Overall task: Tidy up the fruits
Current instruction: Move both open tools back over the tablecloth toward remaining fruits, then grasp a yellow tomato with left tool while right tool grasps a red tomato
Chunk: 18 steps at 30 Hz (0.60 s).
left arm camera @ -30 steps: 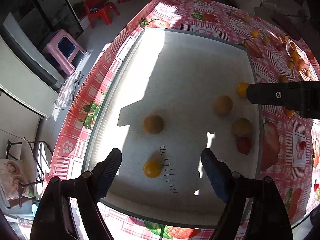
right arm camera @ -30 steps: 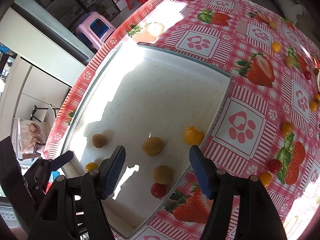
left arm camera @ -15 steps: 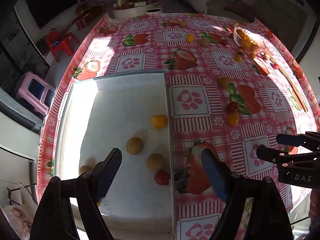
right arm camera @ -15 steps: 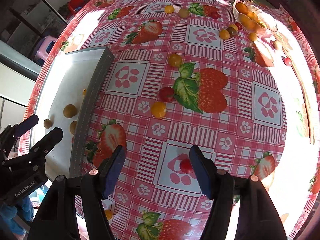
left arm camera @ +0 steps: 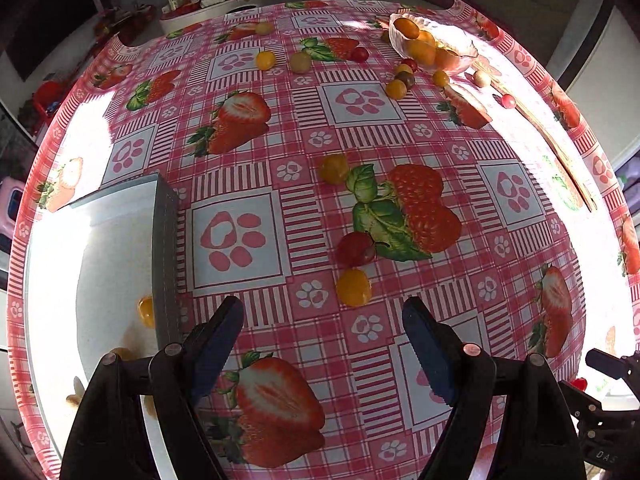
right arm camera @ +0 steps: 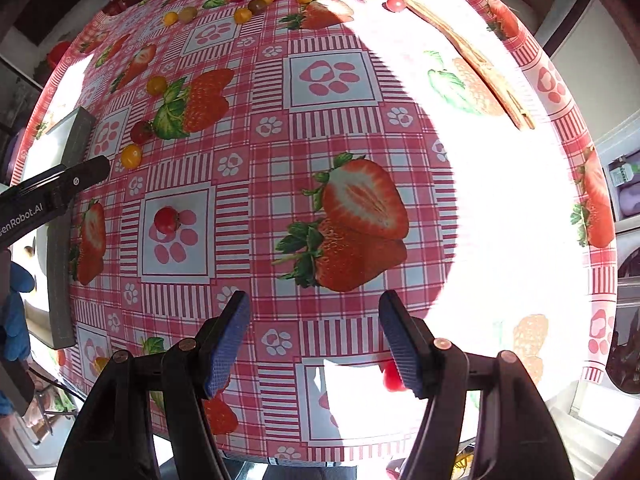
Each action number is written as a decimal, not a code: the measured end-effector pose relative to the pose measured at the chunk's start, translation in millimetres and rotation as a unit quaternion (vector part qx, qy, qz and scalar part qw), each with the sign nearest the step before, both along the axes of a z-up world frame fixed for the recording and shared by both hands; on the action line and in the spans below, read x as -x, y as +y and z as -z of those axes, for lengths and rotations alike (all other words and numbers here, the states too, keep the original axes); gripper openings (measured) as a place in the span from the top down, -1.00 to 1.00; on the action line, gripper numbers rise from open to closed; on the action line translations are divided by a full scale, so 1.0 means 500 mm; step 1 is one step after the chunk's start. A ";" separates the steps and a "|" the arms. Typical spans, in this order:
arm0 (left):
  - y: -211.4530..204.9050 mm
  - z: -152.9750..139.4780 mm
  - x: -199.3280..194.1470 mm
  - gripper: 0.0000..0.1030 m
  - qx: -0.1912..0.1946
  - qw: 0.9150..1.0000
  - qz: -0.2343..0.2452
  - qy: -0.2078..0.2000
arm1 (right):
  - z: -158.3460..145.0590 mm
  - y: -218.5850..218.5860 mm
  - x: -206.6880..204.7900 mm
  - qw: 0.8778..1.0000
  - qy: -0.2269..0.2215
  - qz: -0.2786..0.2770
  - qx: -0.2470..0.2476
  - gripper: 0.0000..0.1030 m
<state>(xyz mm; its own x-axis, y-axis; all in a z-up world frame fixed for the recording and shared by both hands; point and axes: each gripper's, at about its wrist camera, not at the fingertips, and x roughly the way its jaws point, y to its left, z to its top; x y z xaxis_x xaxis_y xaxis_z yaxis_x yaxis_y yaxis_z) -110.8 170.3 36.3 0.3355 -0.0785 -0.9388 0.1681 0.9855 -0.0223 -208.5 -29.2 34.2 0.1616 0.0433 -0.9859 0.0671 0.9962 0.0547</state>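
Left gripper hangs over the counter w/ jaws spread wide, nothing between them; right gripper likewise wide apart and empty, near the counter's front edge; a red tomato sits just beside its right finger, partly hidden.

Edges: grey-walled tray lies at the counter's left side, its right wall just left of the left gripper's left finger; a yellow fruit rests inside the tray against that wall, other brownish fruit there mostly hidden; counter curves off on all sides, far-right part washed out by sun.

Open room: bare cloth betw. tray wall and the nearest loose fruit; a yellow tomato lies just ahead of the left gripper, a dark red tomato just beyond it, an orange one farther on; another red tomato sits alone on a paw print, well left of the right gripper.

Far end: glass bowl of orange fruit, small fruits scattered near it; a long wooden stick lies along the right side.

Surface: pink checked cloth w/ strawberry and paw prints; room beyond is dim, cluttered low table at back.
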 end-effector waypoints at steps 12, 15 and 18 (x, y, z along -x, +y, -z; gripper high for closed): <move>-0.043 0.047 -0.032 -0.41 -0.010 1.000 0.017 0.024 | 0.035 -0.063 0.062 0.999 0.019 0.044 -0.001 -0.28; -0.044 0.048 -0.030 -0.38 -0.009 1.000 0.016 0.021 | 0.034 -0.061 0.071 0.999 0.016 0.042 0.008 -0.19; -0.048 0.045 -0.028 -0.11 -0.006 1.000 0.018 0.015 | 0.031 -0.067 0.081 0.998 0.012 0.053 0.014 -0.02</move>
